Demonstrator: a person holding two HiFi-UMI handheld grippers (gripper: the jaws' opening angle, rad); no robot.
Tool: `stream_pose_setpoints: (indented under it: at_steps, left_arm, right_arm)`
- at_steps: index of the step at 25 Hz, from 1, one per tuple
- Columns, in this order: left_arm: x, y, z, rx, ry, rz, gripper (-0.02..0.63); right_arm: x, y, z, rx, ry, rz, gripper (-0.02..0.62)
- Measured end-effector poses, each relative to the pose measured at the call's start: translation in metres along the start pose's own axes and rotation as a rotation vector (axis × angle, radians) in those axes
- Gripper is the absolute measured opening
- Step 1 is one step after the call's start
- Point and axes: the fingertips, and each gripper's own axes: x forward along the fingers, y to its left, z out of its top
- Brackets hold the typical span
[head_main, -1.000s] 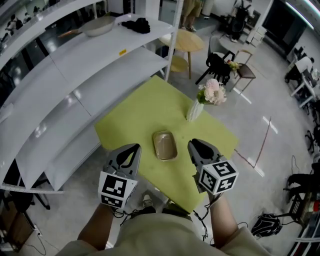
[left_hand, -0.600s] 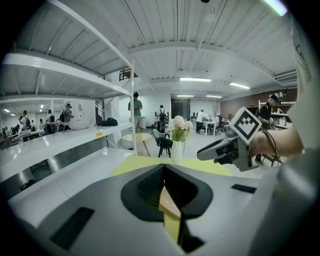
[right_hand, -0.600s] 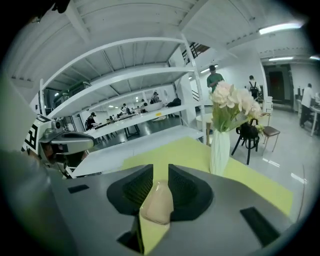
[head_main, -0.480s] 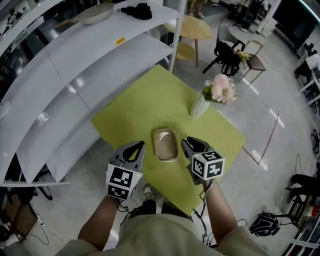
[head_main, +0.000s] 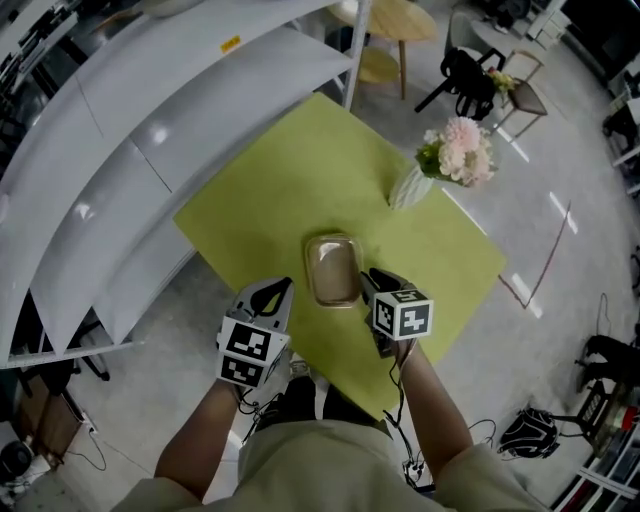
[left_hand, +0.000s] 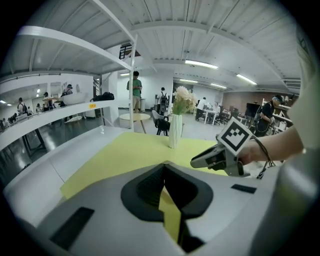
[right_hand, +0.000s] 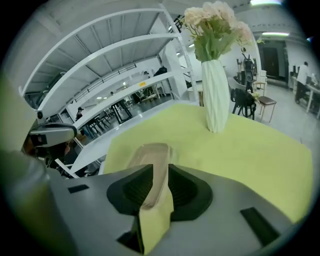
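Observation:
A shallow clear plastic tray (head_main: 333, 268) lies on the yellow-green table (head_main: 270, 190), near its front edge. My right gripper (head_main: 368, 275) is at the tray's right rim, its jaws a narrow slot apart. In the right gripper view the tray (right_hand: 147, 152) lines up with that slot (right_hand: 160, 167); I cannot tell whether they touch. My left gripper (head_main: 283, 285) hovers off the tray's left side, at the table's edge. Its jaws meet at the tip (left_hand: 164, 167) and hold nothing. From the left gripper view the right gripper (left_hand: 215, 157) shows low over the table.
A white ribbed vase (head_main: 410, 187) with pink flowers (head_main: 460, 148) stands at the table's far right. White shelving (head_main: 150, 130) runs along the left. A round wooden table (head_main: 400, 20) and a black chair (head_main: 470, 75) stand beyond.
Both grippers have moved forward and down toward the tray. The right one has closed in on the tray's right rim. The jaws' spacing looks the same.

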Motion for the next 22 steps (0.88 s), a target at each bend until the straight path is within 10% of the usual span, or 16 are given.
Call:
stream_pose_setpoints:
  at_steps: [22]
  left_arm:
    - [-0.022,-0.011,-0.034,-0.059,0.036,0.023,0.006]
  right_arm:
    - [-0.019,-0.004,0.003,0.129,-0.054,0.032,0.023]
